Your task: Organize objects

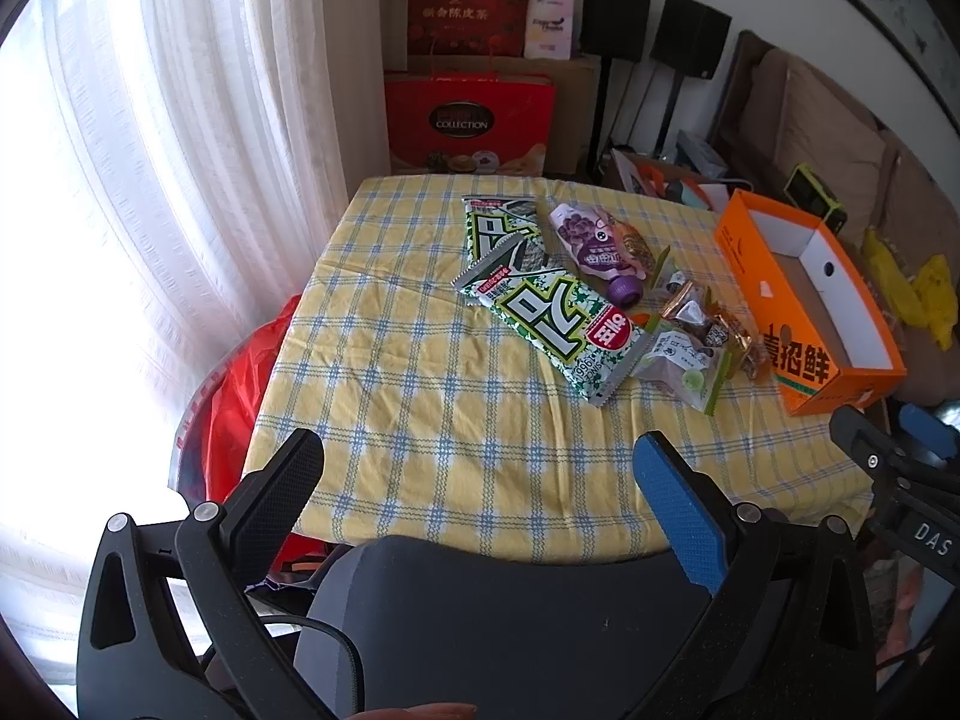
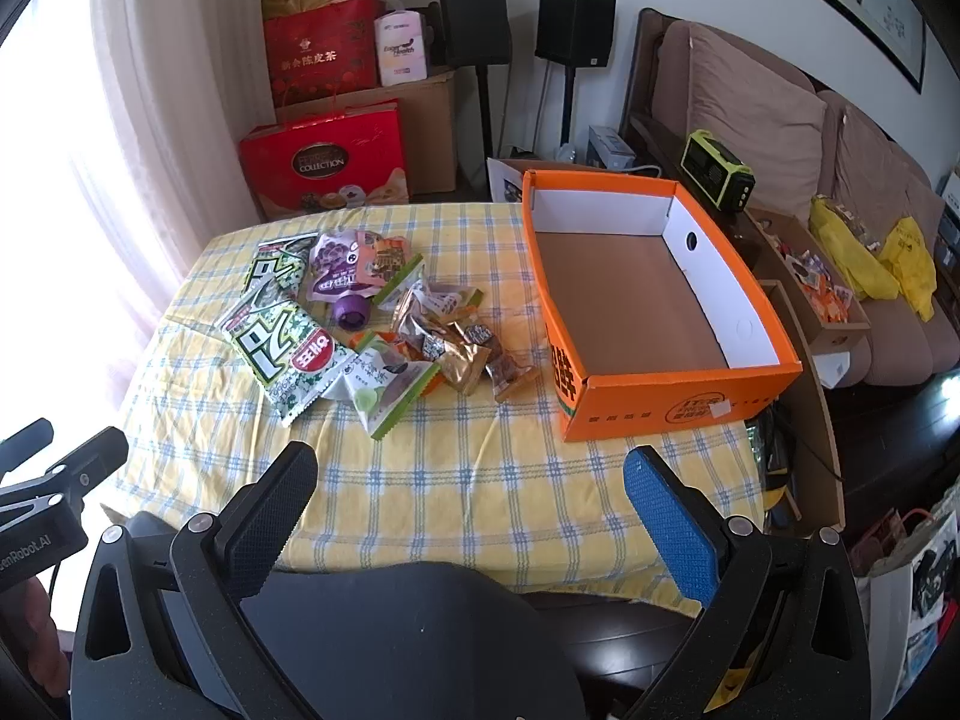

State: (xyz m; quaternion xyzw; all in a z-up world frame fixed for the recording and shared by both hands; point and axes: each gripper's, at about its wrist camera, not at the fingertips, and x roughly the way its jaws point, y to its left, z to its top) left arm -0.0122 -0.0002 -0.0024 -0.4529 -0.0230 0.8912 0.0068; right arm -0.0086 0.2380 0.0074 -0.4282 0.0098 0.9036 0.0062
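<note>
Two sets of tongs, the left gripper (image 1: 480, 480) and the right gripper (image 2: 471, 483), hang spread to their widest above the near edge of the checked tablecloth (image 2: 420, 480), and neither has hold of anything. That pose reads as a start, with nothing sorted yet. From the right gripper, the snack pile lies at about eleven o'clock: a green-and-white packet (image 2: 282, 348) nearest, a purple pouch (image 2: 336, 273) behind it, small wrapped sweets (image 2: 456, 342) just beside. The empty orange box (image 2: 684, 396) stands at one o'clock, probably the bin for them. Nothing blocks the reach, but the packets overlap, so lifting one may drag its neighbour. A chair back (image 1: 510, 618) sits under both grippers
</note>
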